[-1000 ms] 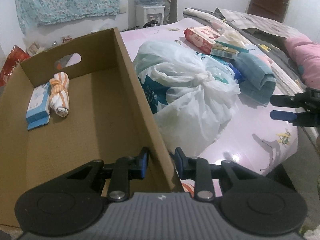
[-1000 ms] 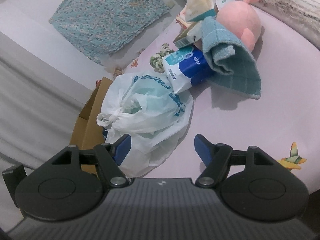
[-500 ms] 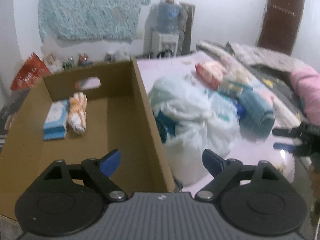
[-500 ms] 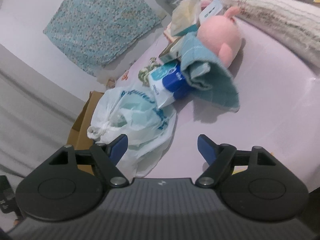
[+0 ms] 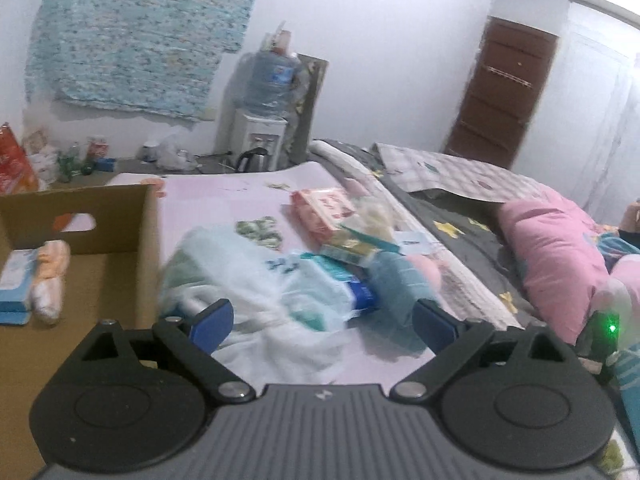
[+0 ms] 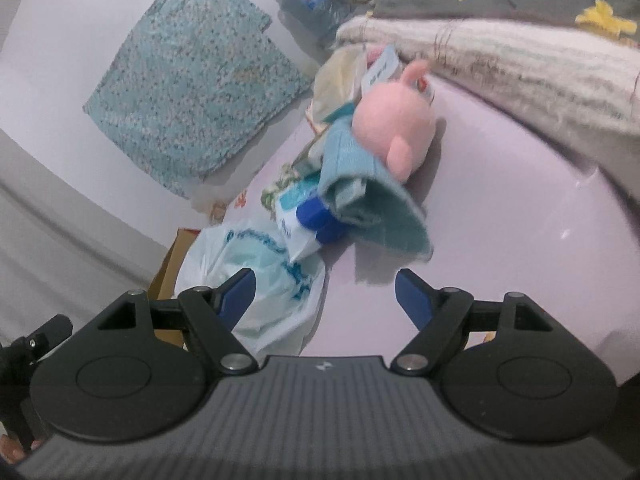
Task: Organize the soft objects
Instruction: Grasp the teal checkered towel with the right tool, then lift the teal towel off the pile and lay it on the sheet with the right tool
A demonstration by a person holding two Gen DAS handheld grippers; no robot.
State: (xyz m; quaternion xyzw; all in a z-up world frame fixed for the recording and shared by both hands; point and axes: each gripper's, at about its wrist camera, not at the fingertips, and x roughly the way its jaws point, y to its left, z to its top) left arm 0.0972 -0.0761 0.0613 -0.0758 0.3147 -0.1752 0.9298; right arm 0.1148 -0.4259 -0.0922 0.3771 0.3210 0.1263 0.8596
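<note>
Done: two items in our box (image 5: 76,280) at 9 o'clock | left: bag (image 5: 256,300), towel (image 6: 360,196), plush (image 6: 394,124) on bed (image 6: 520,208) | left hand-held gripper (image 5: 322,320) opening, right hand-held gripper (image 6: 326,294) wide, both empty

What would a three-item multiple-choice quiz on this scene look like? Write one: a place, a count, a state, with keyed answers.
1. Where does the pink plush toy lie?
A. in the cardboard box
B. on the bed beside the teal towel
C. on the floor

2. How many items lie in the cardboard box?
A. two
B. four
C. none

3. How do the right tongs stand?
A. clamped on the plastic bag
B. clamped on the towel
C. apart and empty

Answers: 1 B, the toy rests against the teal towel on the bed sheet. 2 A, only a blue packet and a rolled orange cloth show inside. 3 C, nothing sits between the pads.
</note>
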